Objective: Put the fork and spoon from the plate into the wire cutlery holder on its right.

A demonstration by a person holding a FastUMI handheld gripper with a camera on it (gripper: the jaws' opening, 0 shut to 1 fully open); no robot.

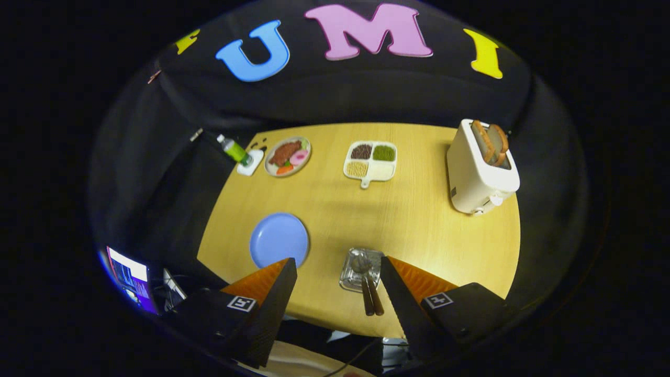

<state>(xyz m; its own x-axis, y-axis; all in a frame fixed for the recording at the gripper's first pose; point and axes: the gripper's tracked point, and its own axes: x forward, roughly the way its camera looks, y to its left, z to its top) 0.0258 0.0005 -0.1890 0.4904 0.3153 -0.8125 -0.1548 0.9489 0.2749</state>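
Claw: the claw point(337, 272) is held high above the near edge of the surface, its two fingers spread wide with nothing gripped between them.
Cutlery: the fork and spoon point(368, 293) are seen standing together in the wire cutlery holder point(360, 268), dark handles toward the claw; which is which cannot be told.
Holder: it is placed between the fingers, close to the right finger point(405, 293), to the right of the plate.
Plate: the blue plate point(278, 239) is seen bare, just beyond the left finger point(269, 296).
Surface: the yellow wooden surface point(419, 220) also carries a food dish point(287, 156), a divided tray point(370, 160), a toaster point(479, 167) with bread and a green bottle point(233, 150), all well beyond.
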